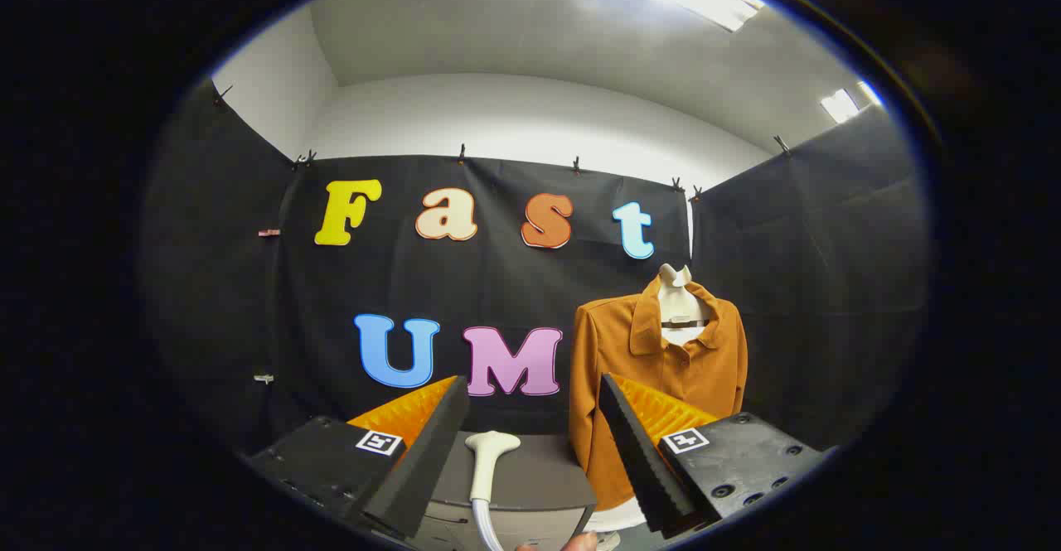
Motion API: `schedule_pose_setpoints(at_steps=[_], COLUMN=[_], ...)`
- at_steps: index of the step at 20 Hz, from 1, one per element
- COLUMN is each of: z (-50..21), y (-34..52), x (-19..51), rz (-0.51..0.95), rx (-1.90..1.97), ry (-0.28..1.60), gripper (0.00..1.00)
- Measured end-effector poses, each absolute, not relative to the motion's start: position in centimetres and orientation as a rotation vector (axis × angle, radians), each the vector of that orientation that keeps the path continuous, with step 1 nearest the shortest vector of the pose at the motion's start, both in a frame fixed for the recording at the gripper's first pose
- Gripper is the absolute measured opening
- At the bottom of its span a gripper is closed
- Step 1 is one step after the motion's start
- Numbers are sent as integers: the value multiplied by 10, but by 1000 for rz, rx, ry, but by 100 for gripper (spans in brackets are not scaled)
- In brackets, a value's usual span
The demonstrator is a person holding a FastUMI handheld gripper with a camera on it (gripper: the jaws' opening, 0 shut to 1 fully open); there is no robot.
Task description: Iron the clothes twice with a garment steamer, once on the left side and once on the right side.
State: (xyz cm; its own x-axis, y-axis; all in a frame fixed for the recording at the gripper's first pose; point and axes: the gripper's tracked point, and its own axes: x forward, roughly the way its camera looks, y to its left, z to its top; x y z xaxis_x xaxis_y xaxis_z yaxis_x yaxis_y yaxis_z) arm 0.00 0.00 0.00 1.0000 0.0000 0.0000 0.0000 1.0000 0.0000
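A white garment steamer head [489, 461] lies on a grey box [530, 472], with its hose running down toward me. It sits between and a little beyond my fingers. My gripper [530, 402] is open and holds nothing. An orange-brown shirt [663, 369] hangs on a white mannequin torso [675, 294], beyond my right finger [634, 443] and to the right of the box.
Black cloth walls close the booth at the back and on both sides. A fingertip of a person's hand [580, 543] shows at the near edge of the grey box.
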Motion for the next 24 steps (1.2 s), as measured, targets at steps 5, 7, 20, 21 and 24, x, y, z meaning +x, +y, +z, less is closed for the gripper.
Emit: schedule_pose_setpoints(at_steps=[5, 7, 20, 21, 24], z=[-6, -3, -3, -8, -41], y=[-3, 0, 11, 14, 40], x=[-5, -6, -13, -11, 4], rz=[-9, -3, -1, 5, 88], rx=[-14, -8, -10, -2, 24], ry=[21, 20, 18, 30, 136], gripper=[98, 98, 98, 98, 98])
